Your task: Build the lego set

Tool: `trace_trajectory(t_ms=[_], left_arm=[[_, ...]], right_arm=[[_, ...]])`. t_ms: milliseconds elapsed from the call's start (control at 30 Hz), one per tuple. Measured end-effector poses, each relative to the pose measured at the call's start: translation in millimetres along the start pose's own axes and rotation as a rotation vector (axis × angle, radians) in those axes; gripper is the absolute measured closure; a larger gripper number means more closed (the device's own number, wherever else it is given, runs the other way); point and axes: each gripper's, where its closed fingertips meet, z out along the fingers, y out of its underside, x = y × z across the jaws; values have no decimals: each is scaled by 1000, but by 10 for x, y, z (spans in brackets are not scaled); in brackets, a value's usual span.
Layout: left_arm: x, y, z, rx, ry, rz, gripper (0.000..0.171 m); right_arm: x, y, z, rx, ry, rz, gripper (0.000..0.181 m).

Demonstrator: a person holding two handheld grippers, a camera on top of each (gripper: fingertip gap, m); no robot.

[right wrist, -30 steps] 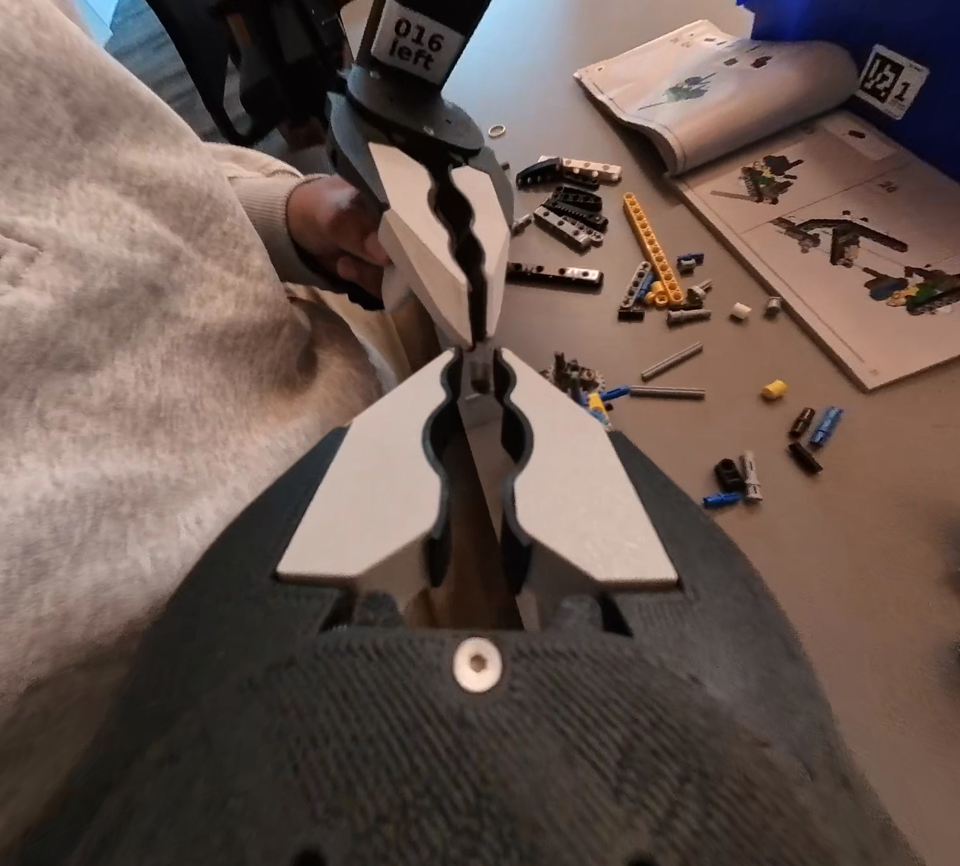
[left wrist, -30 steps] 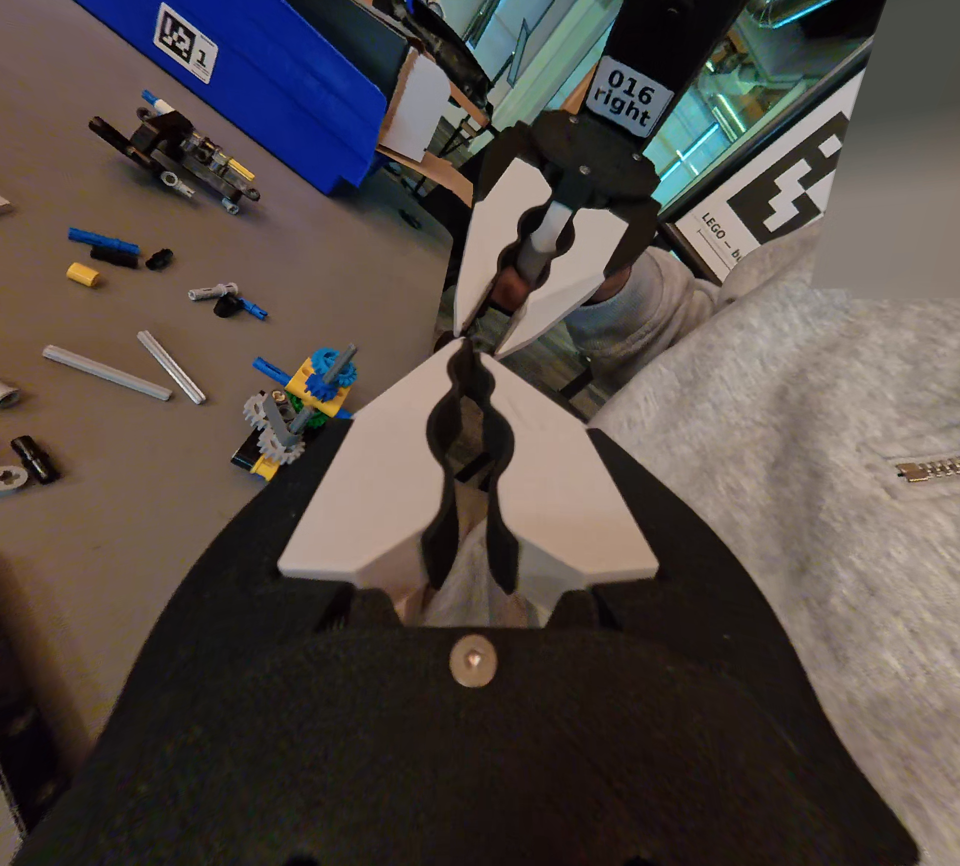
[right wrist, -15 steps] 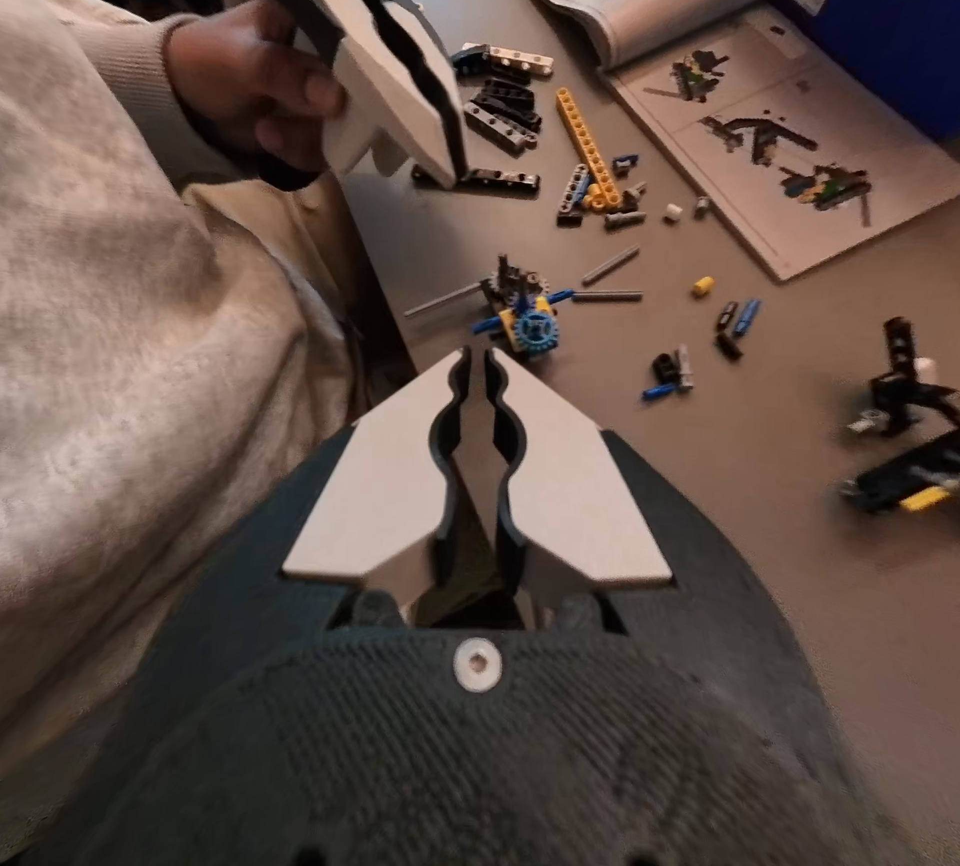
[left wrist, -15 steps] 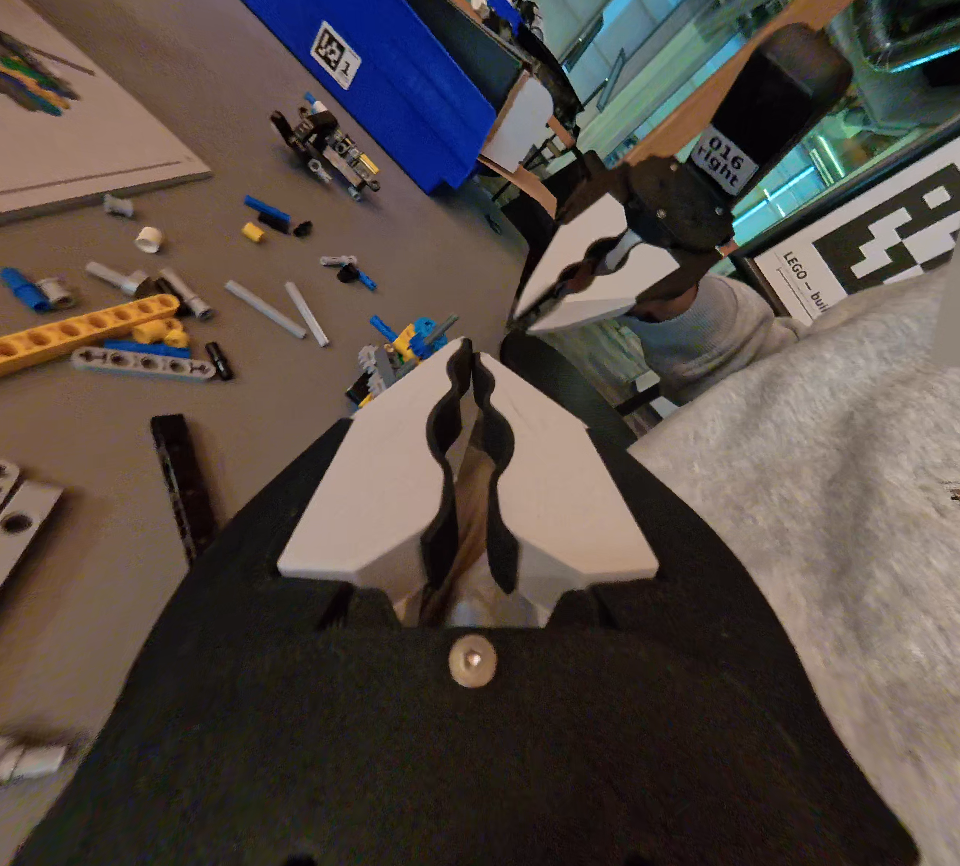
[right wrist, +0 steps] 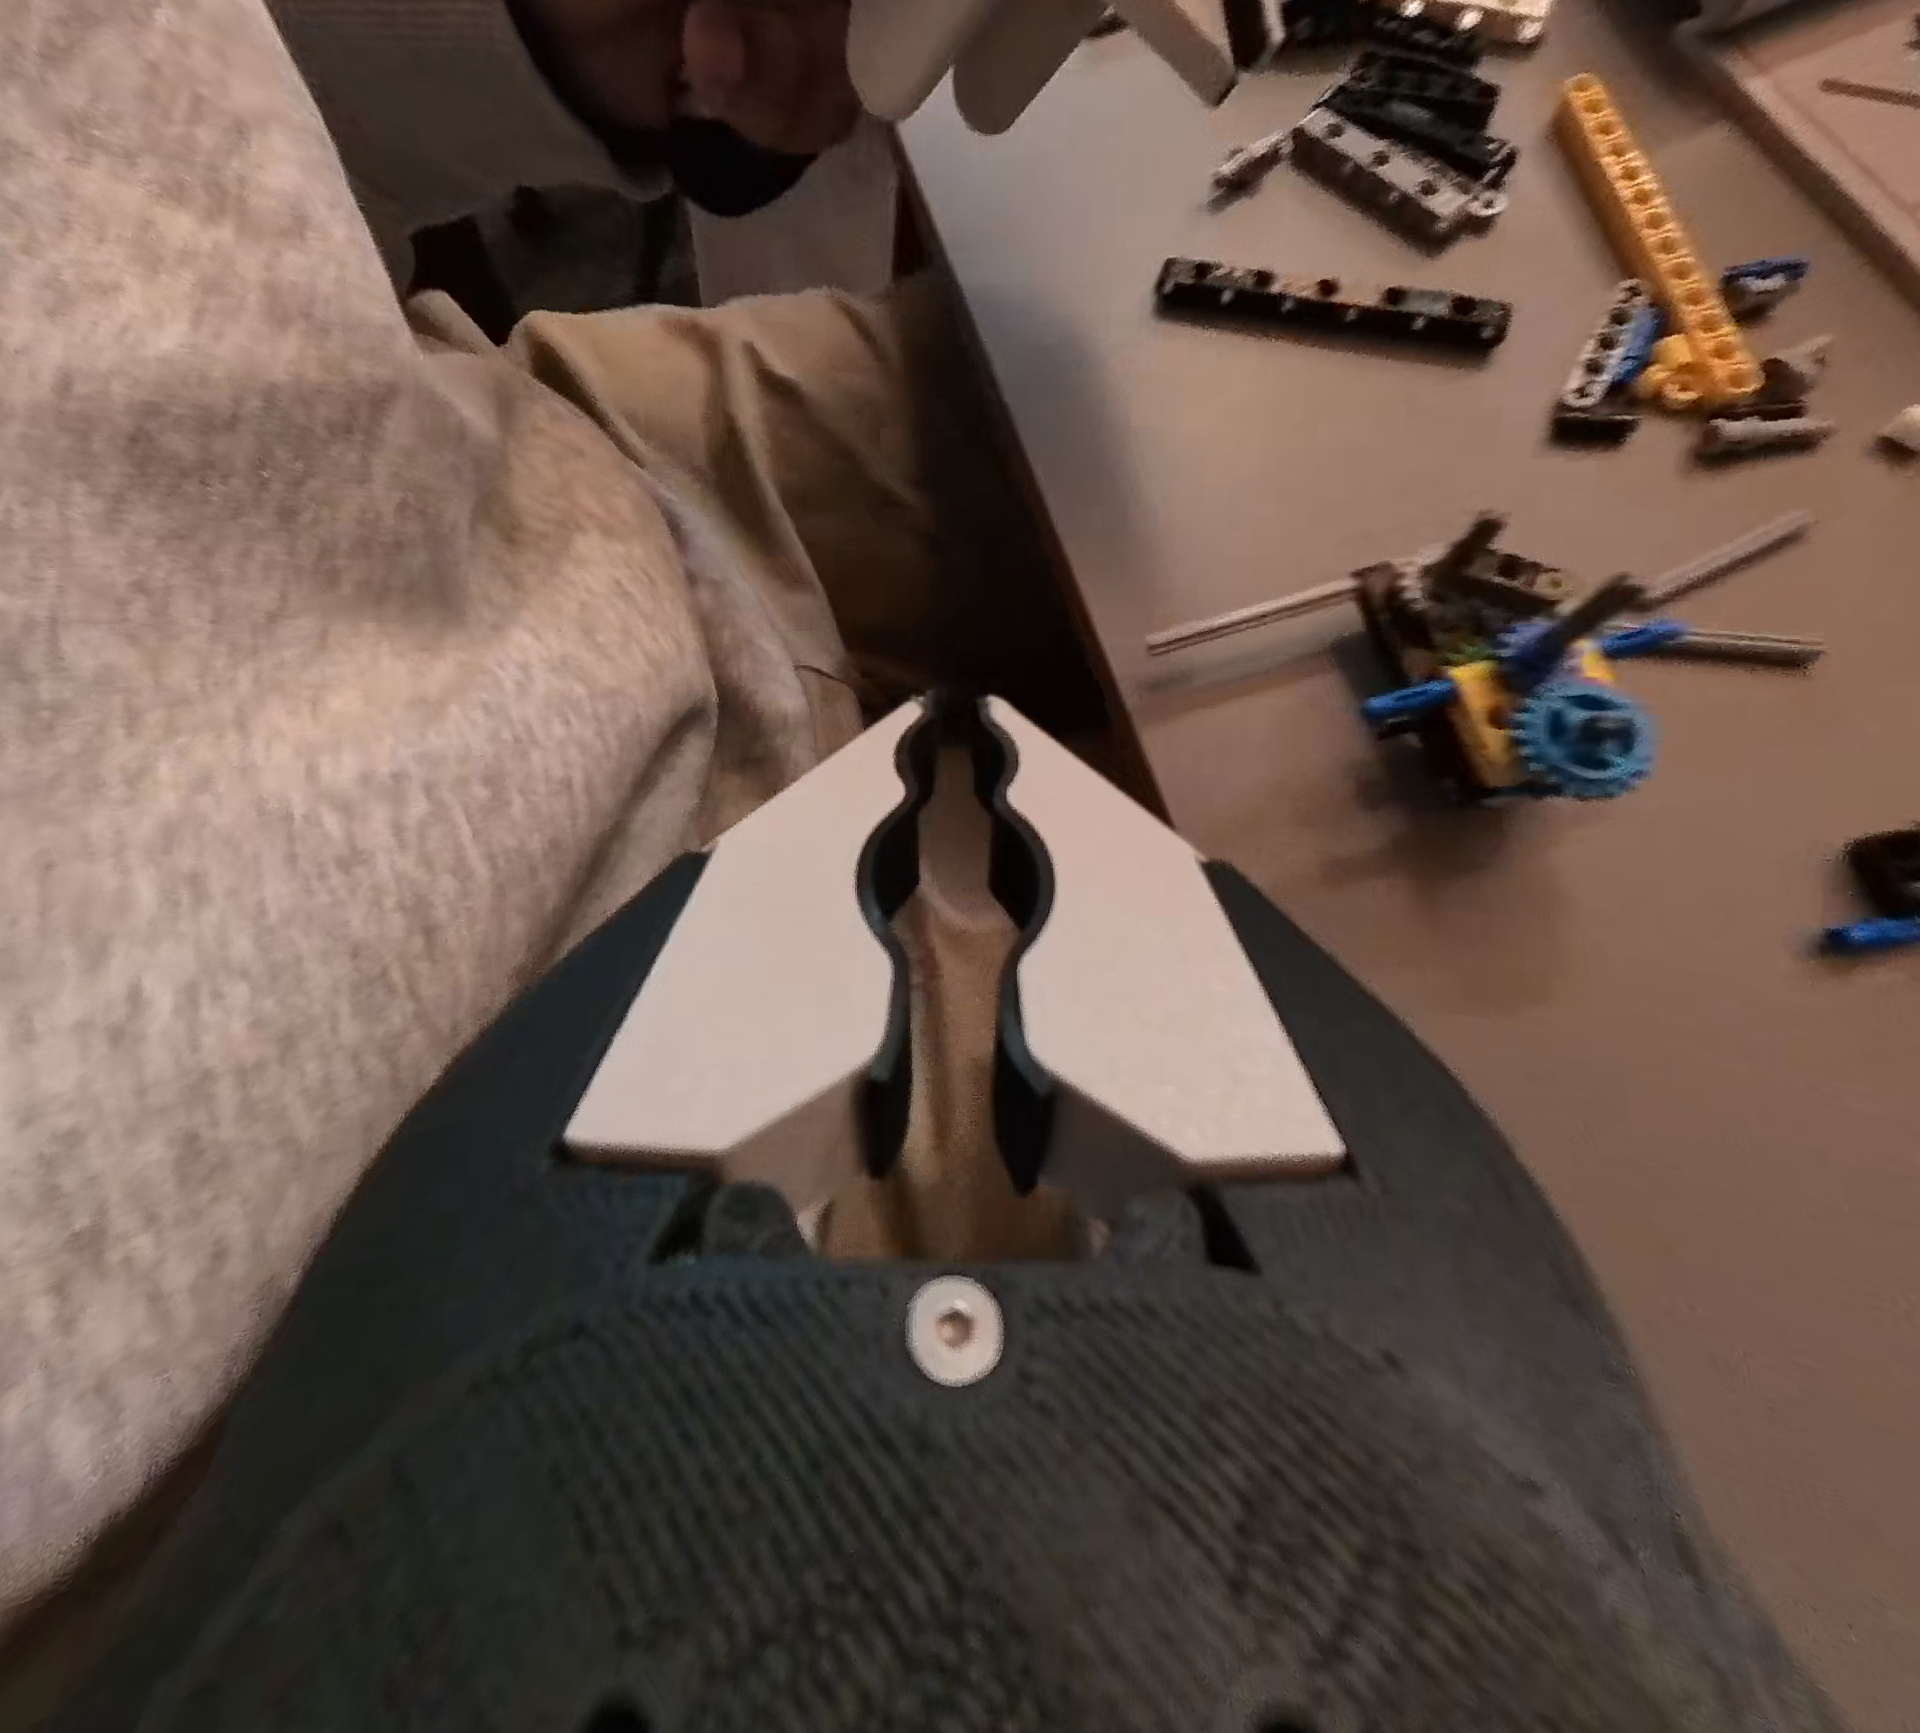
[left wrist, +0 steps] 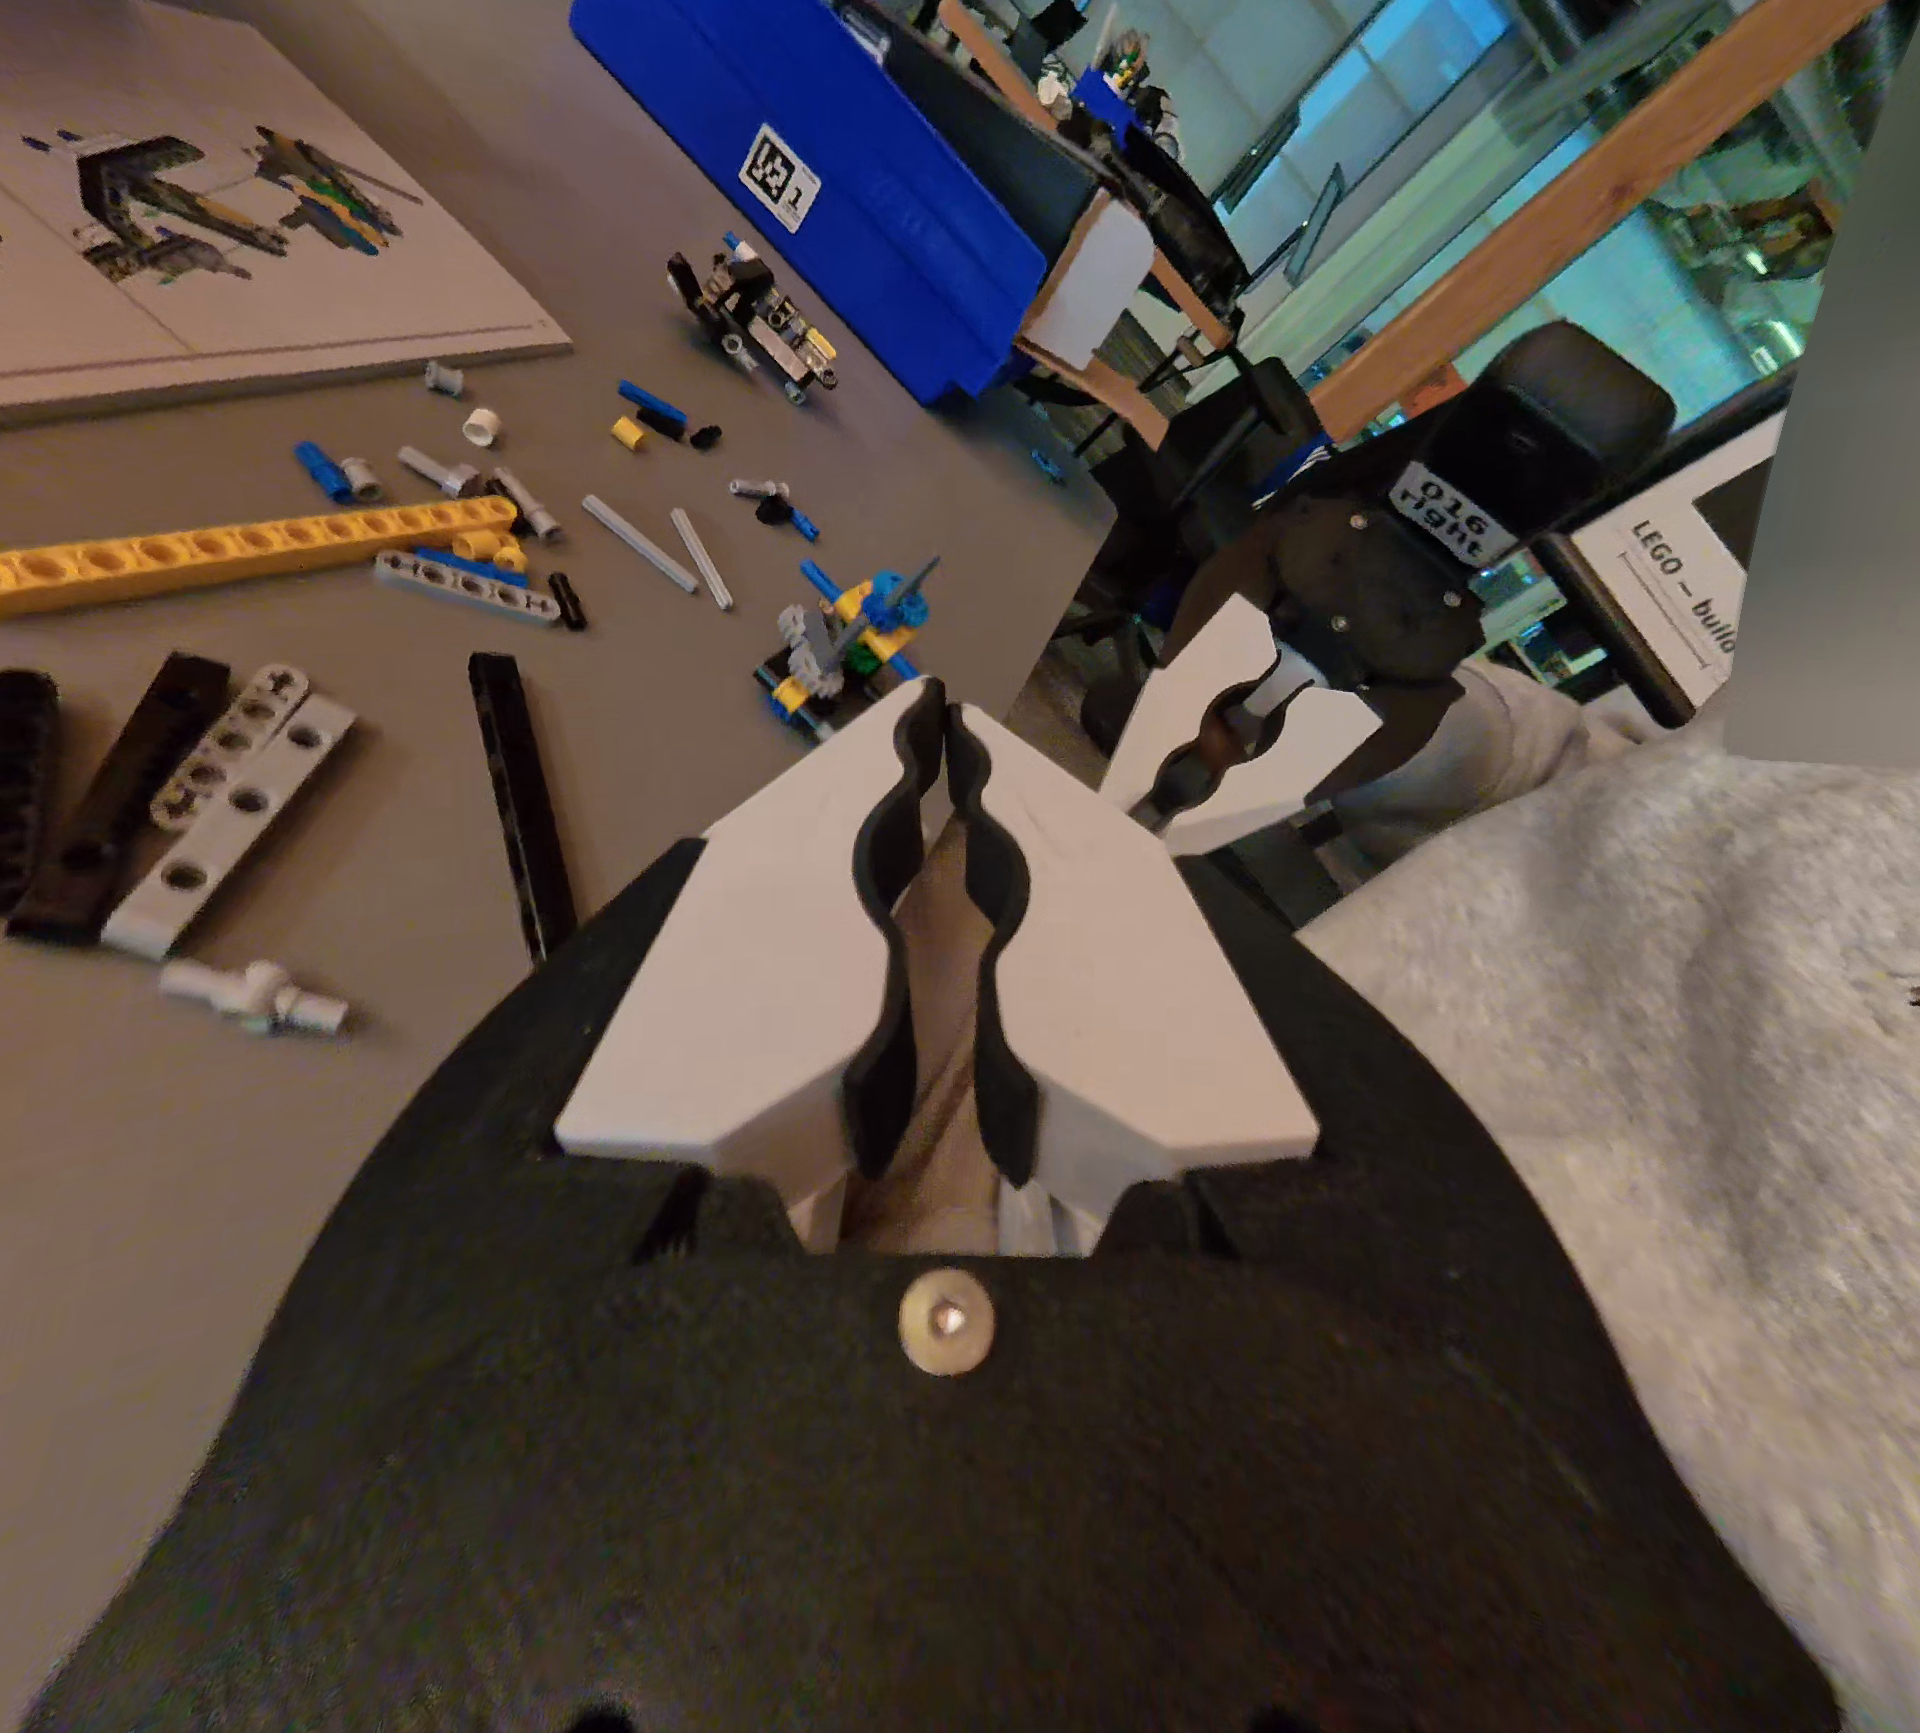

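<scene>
Grey table (left wrist: 312,1164) carried the loose parts; we held the left gripper (left wrist: 943,719) closed and empty off its edge; the right gripper (right wrist: 953,715) pinched a small dark piece; the gear model (right wrist: 1496,675) lay near.

Gear assembly (left wrist: 847,644) right of long beam (left wrist: 249,545) (on table (left wrist: 312,1112)).

left wrist cam: looking low across the grey table (left wrist: 312,1112) from its near edge | right wrist cam: facing opposite | both sharing the gear assembly (left wrist: 847,644) (right wrist: 1496,696)
</scene>
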Motion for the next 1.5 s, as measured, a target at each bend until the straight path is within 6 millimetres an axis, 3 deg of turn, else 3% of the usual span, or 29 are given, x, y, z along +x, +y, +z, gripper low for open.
trace_trajectory(t_ms=[233,400,500,600,700,867,1033,1067,1200,1300,1400,1467,1500], left_arm=[[80,255,-241,41,-26,-20,171],[186,465,-422,88,-54,-9,171],[256,590,-511,128,-60,10,171],[301,723,-573,149,-71,16,171],[368,771,-609,171,-66,15,171],[399,683,-697,183,-87,73,171],[393,575,-840,239,-72,57,171],[399,561,-859,248,-64,51,171],[426,524,-908,265,-53,50,171],[422,515,-919,272,-48,42,171],[423,521,-908,272,-42,35,171],[417,543,-880,260,-41,32,171],[409,560,-858,251,-43,31,171]], right_arm=[[-462,351,380,-41,-51,42,175],[-623,546,660,-39,-32,88,163],[-640,771,932,-153,-1,101,154],[-661,1121,1202,-358,10,91,145],[-650,1398,1356,-536,39,-8,140],[-542,1441,1651,-635,67,-169,140],[-477,1572,1868,-732,30,-203,149],[-488,1558,1867,-733,19,-194,159],[-558,1458,1788,-692,1,-177,159],[-634,1164,1538,-615,46,-187,160],[-700,579,1023,-458,147,-188,160],[-567,173,527,-337,270,-164,160],[-407,34,243,-291,353,-144,160]])
